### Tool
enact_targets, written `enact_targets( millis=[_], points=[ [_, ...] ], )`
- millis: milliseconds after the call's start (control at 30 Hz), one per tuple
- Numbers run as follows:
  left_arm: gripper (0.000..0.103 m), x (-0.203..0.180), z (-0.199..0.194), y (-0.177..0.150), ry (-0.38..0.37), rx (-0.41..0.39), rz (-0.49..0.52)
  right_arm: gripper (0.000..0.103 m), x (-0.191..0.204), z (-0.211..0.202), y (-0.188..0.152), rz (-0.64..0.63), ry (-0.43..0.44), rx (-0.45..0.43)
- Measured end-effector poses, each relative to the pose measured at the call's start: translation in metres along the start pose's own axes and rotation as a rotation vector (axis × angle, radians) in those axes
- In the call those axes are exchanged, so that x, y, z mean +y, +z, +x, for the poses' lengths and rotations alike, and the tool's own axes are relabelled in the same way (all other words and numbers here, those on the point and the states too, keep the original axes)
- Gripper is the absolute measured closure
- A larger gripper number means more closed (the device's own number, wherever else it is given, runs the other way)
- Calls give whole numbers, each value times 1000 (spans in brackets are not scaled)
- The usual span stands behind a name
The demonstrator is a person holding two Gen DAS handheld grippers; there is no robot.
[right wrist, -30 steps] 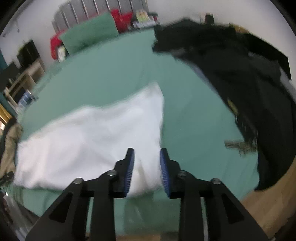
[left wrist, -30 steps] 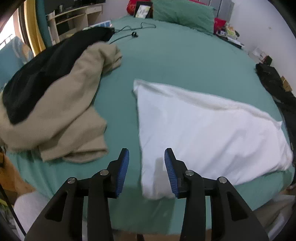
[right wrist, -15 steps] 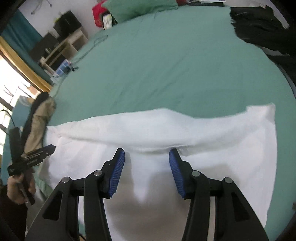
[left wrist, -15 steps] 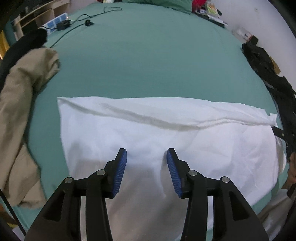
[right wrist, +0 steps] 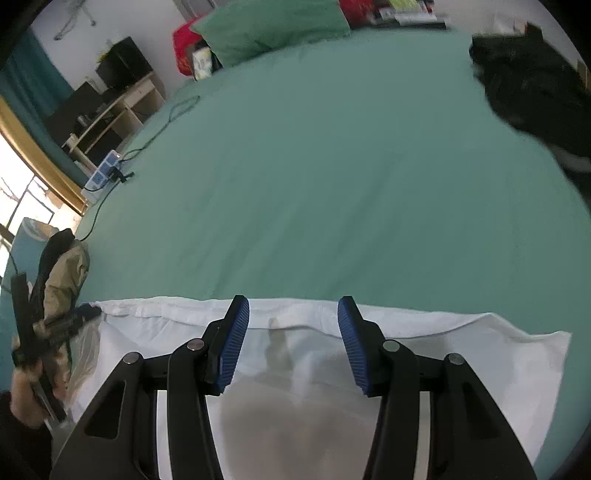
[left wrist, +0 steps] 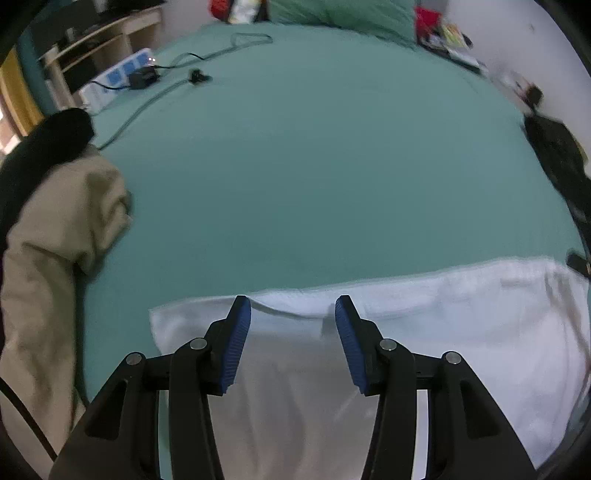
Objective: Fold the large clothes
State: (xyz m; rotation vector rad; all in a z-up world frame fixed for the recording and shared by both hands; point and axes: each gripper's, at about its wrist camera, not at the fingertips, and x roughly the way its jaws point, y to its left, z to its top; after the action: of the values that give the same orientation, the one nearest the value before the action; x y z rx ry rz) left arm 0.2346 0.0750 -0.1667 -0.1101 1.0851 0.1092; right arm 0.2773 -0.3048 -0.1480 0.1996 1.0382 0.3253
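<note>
A white garment [left wrist: 443, 332] lies flat on the green bed sheet [left wrist: 314, 166], close to the near edge of the bed. My left gripper [left wrist: 291, 301] hovers open over the garment's far hem, near its left corner, with nothing pinched between its blue pads. In the right wrist view the same white garment [right wrist: 461, 350] spreads across the bottom. My right gripper [right wrist: 291, 300] stands open over the far hem too, more toward the right end, and also holds nothing. A hand [right wrist: 22, 395] at the left edge carries the other gripper.
A beige garment [left wrist: 55, 258] with a black one [left wrist: 40, 147] on it is heaped at the bed's left side. Dark clothes [right wrist: 535, 85] lie at the right. A power strip [left wrist: 118, 81] with cables sits far left, a green pillow [right wrist: 269, 29] at the head.
Both grippers have travelled from the garment's outer ends inward and forward to its far hem. The right jaws have widened; the left ones opened slightly.
</note>
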Motion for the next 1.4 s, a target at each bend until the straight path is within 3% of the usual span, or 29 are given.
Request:
enact_targets(
  millis=[133,300,367,600,767,833,1133,1300,1400],
  points=[
    [52,-10,-17,-7,-65,-44,-5,53,3,-20,-11,-72,-27,-37],
    [52,-28,-8,-28,-160,60,72,52,-8,-11,-26,5,49,71],
    [52,-36,1,-34,-152,107,102,50,-9,8,-33,1,62,182],
    [52,-46,15,-21,-56,103,148,49,7,32,-18,-134,-71,212],
    [50,-47,27,0,-4,82,150,49,31,49,-3,-321,-226,196],
    [48,-41,31,12,-3,69,144,49,37,52,2,-337,-247,180],
    [48,-26,35,40,-15,3,68,49,20,51,36,-171,-271,35],
    [48,-16,15,25,1,-27,51,49,11,29,27,-148,-262,6],
    [48,0,-8,9,72,-59,24,49,7,18,19,-121,-256,-3]
  ],
)
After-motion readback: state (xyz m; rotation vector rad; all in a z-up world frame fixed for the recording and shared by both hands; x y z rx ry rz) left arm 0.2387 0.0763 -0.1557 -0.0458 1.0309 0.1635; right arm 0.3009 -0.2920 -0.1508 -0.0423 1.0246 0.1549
